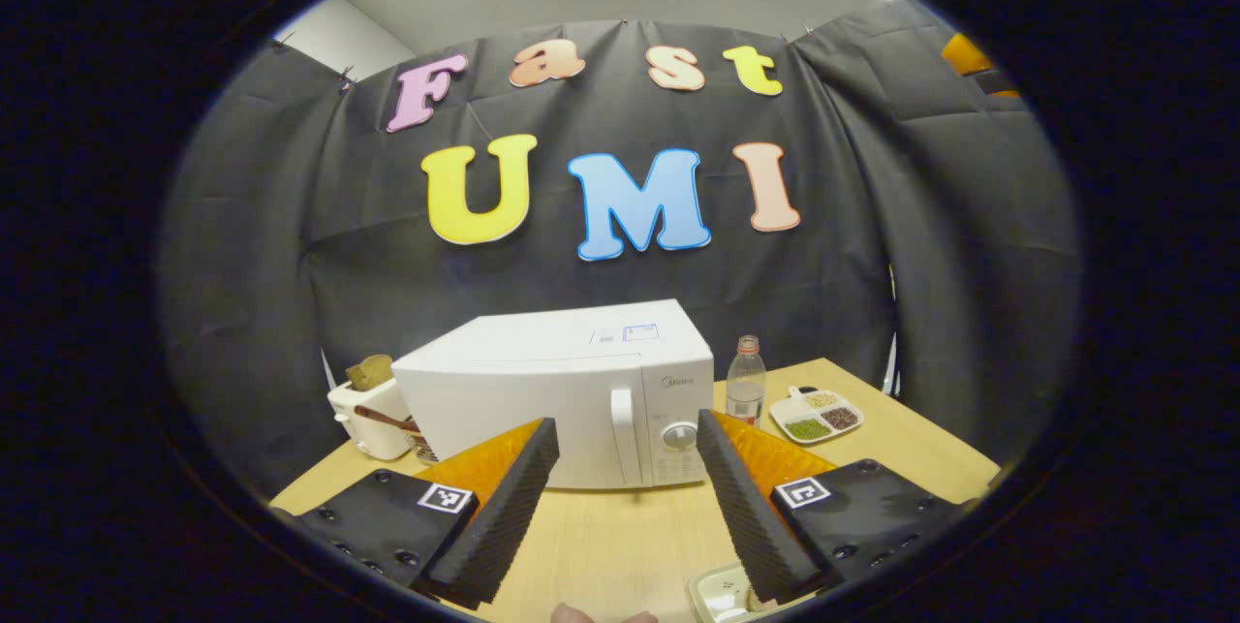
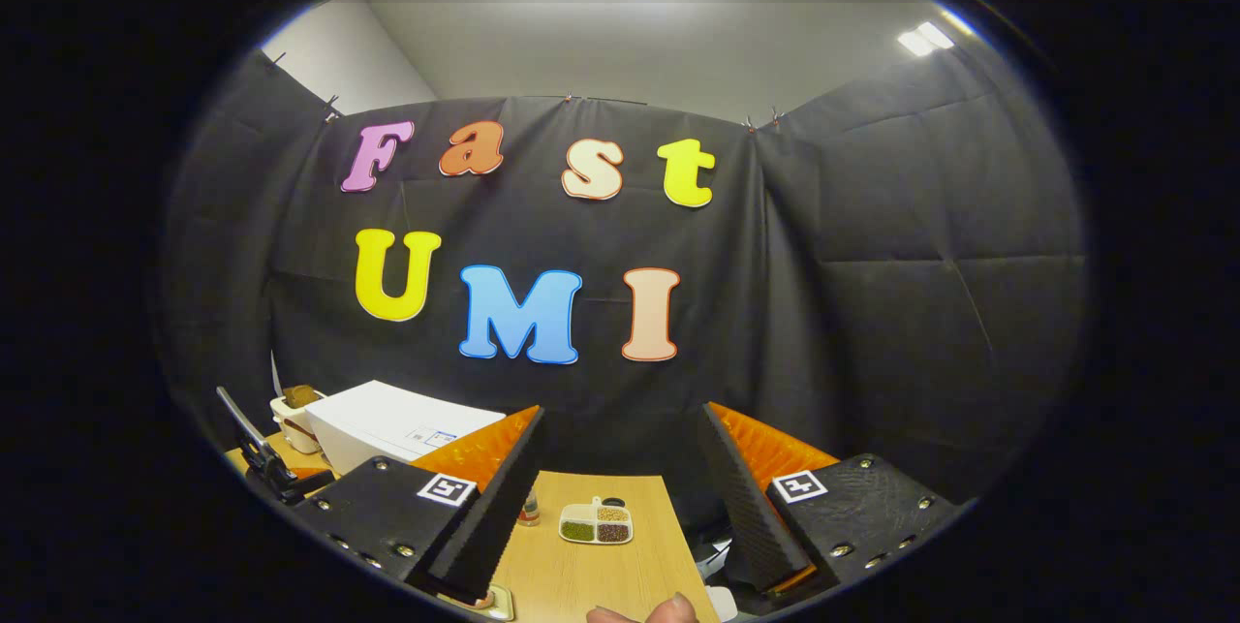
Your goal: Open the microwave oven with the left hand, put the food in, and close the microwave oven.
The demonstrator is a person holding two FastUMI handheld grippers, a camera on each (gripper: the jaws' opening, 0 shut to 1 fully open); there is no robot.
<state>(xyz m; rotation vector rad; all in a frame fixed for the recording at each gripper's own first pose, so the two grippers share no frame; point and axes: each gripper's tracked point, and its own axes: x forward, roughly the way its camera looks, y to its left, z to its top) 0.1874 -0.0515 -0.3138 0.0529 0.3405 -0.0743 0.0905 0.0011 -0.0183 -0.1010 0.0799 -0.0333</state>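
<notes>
The white microwave (image 1: 572, 390) stands on the wooden table (image 1: 620, 536) with its door shut; its handle (image 1: 625, 434) is beside the dial (image 1: 681, 436). My left gripper (image 1: 627, 424) is open and hangs short of the door, holding nothing. A small pale dish (image 1: 722, 594) lies at the near edge by one finger; its contents are hard to tell. In the right gripper view the microwave (image 2: 387, 424) is at the left, and my right gripper (image 2: 620, 415) is open and empty over the table's right part.
A white toaster (image 1: 373, 415) stands left of the microwave. A clear bottle (image 1: 745, 381) and a divided plate of grains (image 1: 817, 413) are to its right; the plate (image 2: 598, 523) lies ahead of my right gripper. A person's fingertip (image 2: 668, 608) shows at the bottom.
</notes>
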